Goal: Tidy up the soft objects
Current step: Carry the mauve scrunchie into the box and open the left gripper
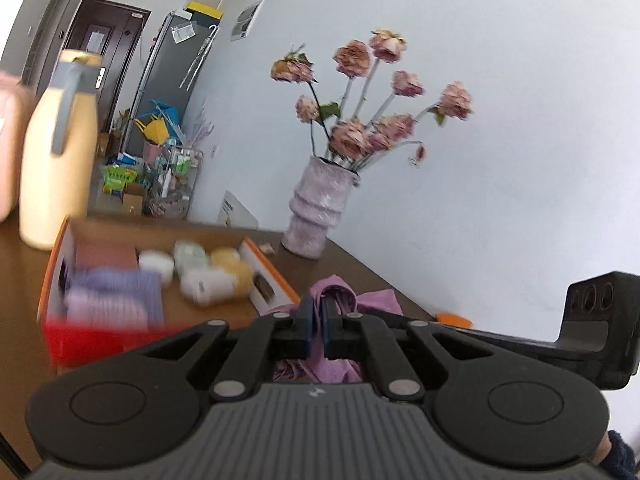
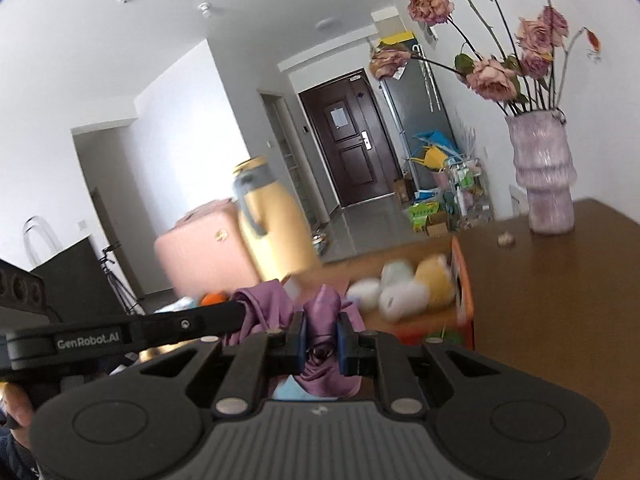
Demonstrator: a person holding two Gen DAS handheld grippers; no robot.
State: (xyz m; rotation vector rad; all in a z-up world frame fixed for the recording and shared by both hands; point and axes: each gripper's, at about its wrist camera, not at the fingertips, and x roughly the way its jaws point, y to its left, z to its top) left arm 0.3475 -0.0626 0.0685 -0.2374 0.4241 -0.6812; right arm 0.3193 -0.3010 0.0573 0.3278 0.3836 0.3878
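Observation:
A purple cloth (image 1: 340,300) hangs bunched between both grippers above the brown table. My left gripper (image 1: 318,322) is shut on one part of it, its blue pads pinching a fold. My right gripper (image 2: 322,334) is shut on another bunch of the purple cloth (image 2: 324,312), and the left gripper's body reaches in from the left of that view. An orange-edged cardboard box (image 1: 268,276) on the table holds soft rolls in white, yellow and pale green (image 1: 212,276), plus folded lilac and pink cloths (image 1: 116,292). The same box (image 2: 464,280) lies ahead in the right wrist view.
A lilac vase (image 1: 316,212) of dried roses stands by the white wall at the table's far edge. A yellow jug (image 1: 56,152) with a grey handle and a pink case (image 2: 204,248) stand beyond the box. The brown table (image 2: 540,300) stretches to the right.

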